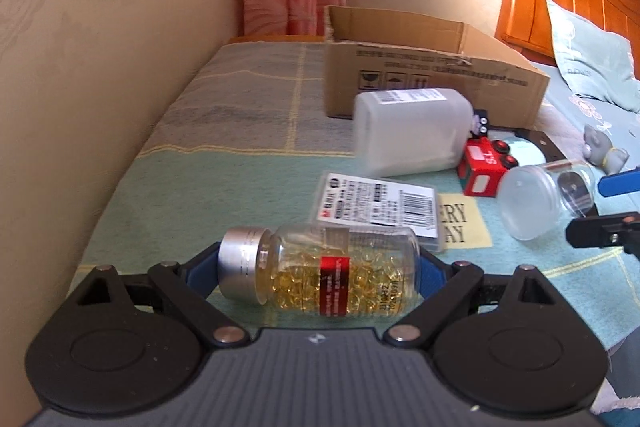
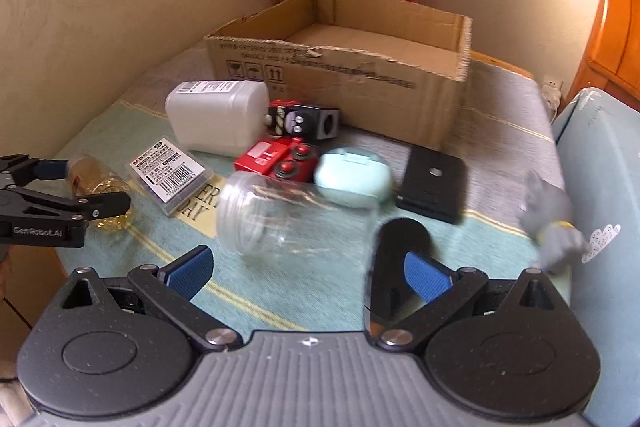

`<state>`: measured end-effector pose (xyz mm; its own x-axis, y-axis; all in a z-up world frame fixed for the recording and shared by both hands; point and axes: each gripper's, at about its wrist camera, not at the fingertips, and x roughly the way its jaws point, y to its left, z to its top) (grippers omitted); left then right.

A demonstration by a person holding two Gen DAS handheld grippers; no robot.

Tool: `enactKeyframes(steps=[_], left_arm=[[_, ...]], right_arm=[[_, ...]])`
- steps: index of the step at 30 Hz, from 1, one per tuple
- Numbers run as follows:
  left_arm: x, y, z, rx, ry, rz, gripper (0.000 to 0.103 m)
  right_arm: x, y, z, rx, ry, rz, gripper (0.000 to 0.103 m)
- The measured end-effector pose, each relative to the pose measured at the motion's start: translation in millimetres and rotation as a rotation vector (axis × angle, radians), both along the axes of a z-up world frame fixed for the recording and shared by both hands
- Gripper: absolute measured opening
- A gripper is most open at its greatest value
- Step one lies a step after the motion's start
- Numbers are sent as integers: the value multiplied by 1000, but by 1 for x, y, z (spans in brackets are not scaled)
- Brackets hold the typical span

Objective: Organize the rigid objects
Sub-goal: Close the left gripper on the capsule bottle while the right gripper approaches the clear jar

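Observation:
My left gripper (image 1: 318,267) is shut on a clear capsule bottle (image 1: 340,267) with a silver cap and yellow capsules, held sideways just above the bed cover; it also shows in the right wrist view (image 2: 96,183). My right gripper (image 2: 308,267) is open, its blue pads (image 2: 192,269) on either side of an empty clear jar (image 2: 292,215) lying on its side, not clamping it. The open cardboard box (image 2: 344,75) stands behind.
A white plastic bottle (image 2: 218,115), a flat labelled case (image 2: 172,173), a red toy car (image 2: 280,161), a black toy (image 2: 304,119), a mint earbud case (image 2: 352,179), a black plate (image 2: 434,183) and a grey toy (image 2: 552,223) lie about. Wall on the left.

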<state>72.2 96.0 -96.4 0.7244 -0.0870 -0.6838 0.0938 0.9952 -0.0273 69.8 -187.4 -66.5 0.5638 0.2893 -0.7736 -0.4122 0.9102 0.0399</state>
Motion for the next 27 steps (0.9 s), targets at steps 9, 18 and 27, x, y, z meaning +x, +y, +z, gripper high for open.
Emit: enactKeyframes(steps=[9,18,27], left_arm=[[4,6,1,-13,1,-30,93],[8,6,3,1,23,-60,93],[16,5,7,18,75,-99,93]], right_arm=[[21,33,-5,-9,48,12,103],[31,57,-11,-107,58,-9,103],[33,59,-11,-162,81,-5,95]])
